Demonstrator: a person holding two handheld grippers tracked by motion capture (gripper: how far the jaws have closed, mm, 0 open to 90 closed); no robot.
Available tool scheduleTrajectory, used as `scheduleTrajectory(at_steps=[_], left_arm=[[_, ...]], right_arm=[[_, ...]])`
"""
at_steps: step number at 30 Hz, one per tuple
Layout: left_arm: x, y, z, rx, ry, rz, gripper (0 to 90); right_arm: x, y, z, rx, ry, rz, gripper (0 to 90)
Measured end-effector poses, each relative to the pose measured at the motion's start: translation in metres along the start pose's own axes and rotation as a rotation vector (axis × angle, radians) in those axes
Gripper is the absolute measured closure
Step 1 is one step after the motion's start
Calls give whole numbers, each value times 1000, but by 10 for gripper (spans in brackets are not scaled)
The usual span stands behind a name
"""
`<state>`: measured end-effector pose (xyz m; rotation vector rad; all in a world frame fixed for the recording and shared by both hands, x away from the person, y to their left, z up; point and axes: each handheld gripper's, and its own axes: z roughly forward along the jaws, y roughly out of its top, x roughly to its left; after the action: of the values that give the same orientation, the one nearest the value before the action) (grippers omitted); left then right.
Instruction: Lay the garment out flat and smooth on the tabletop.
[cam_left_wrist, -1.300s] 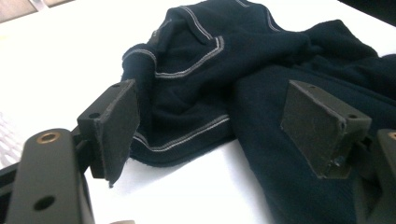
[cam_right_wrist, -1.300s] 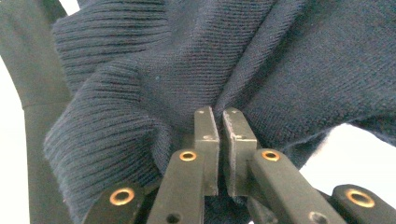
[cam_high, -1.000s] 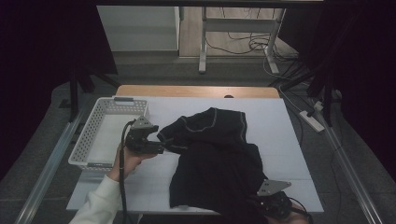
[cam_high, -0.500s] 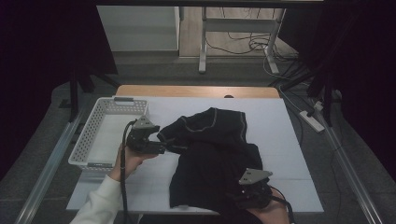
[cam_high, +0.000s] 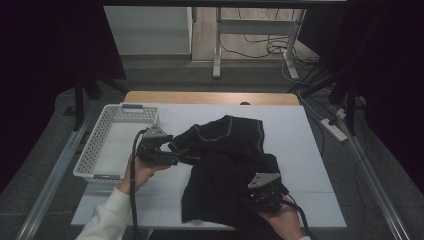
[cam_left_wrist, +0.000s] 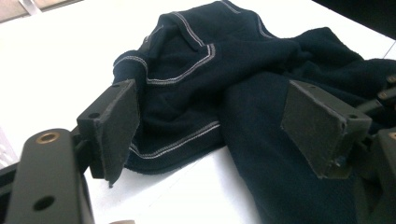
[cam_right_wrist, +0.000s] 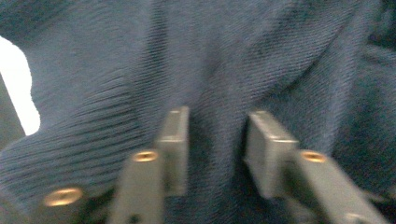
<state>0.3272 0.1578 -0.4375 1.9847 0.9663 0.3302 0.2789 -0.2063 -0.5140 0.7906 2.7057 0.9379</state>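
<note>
— Since the earlier frame, what has been moved?

— Only the right gripper (cam_high: 264, 192) has been brought forward from the near table edge onto the lower part of the crumpled dark navy knit garment with pale stitching (cam_high: 227, 165). The left gripper (cam_high: 176, 154) is seen unmoved at the garment's left edge.

— How are the jaws held?

— On the left gripper (cam_left_wrist: 210, 126) the jaws are spread wide, with the stitched hem lying between them but not pinched. On the right gripper (cam_right_wrist: 215, 149) a narrow gap is left between the jaws, with blurred navy cloth seen close behind them; whether any cloth is caught cannot be told.

— Where is the garment placed?

— It is spread in a heap on the white table top (cam_high: 300, 135), right of the white perforated plastic basket (cam_high: 102, 145), which is set at the table's left side.
</note>
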Motion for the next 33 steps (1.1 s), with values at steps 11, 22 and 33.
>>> scheduleTrajectory(at_steps=[11,22,33], left_arm=[[1,-1,-2,-5,0,-4,200],[5,-1,-9,-21,9,-16,199],[7,-1,-7,-15,17,-17,198]], right_arm=[[7,-5,-6,33,-26,-49,855],[20,-27,-29,52,8,-77,856],[27,-15,-35,-61,-3,-54,482]])
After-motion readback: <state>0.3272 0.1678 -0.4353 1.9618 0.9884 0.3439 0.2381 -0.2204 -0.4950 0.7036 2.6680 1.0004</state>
